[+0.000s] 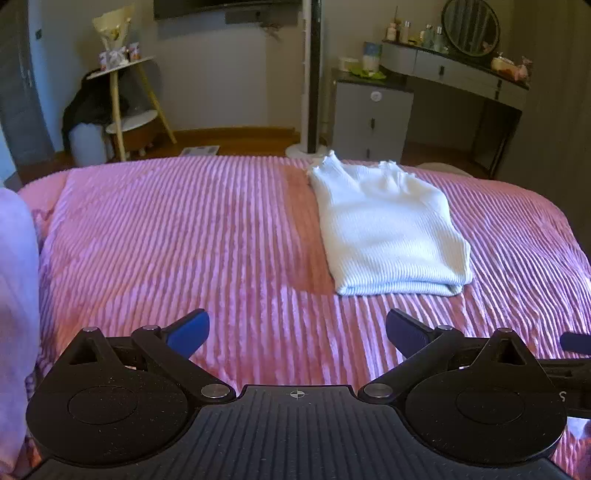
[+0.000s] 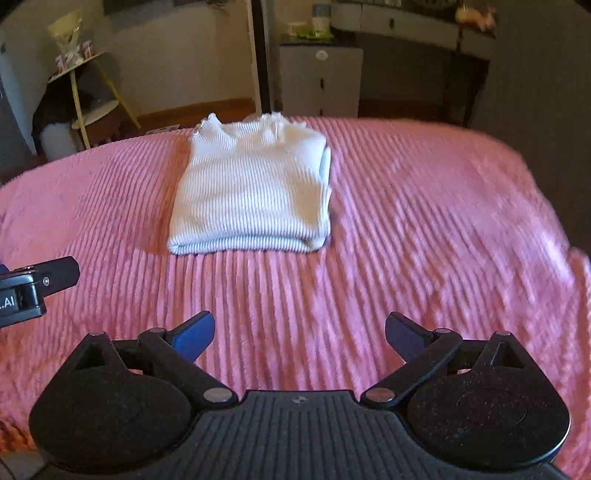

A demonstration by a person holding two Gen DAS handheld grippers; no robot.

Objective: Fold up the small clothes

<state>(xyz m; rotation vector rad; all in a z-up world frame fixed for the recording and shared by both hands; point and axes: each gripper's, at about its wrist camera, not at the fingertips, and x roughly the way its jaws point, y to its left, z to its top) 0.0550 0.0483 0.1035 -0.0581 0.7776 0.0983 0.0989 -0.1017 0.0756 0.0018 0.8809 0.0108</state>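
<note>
We see a big bed (image 1: 184, 240) with a pink ribbed cover, and that is where we work. On it lies a white top (image 1: 388, 232), already folded into a neat block, with its frilly neck at the far end and its thick folded edge near us. It sits on the far half of the bed, well apart from both grippers. We think this fold is done, or very close to done. The next move, we guess, is either to press the top flat or to reach for another piece of clothing. A pale purple cloth (image 1: 14, 295) hangs at the left edge of the left view; it may be the next thing to fold, but we cannot tell what it is. Past the bed stand a gray cabinet (image 1: 371, 118), a desk with a round mirror (image 1: 471, 27), and a small wooden shelf (image 1: 122, 96). None of these is in our way, and the cover between us and the top is bare. Our left gripper (image 1: 297, 332) has its blue fingers spread wide and holds nothing. Our right gripper (image 2: 299, 334) is the same, wide and empty.
</note>
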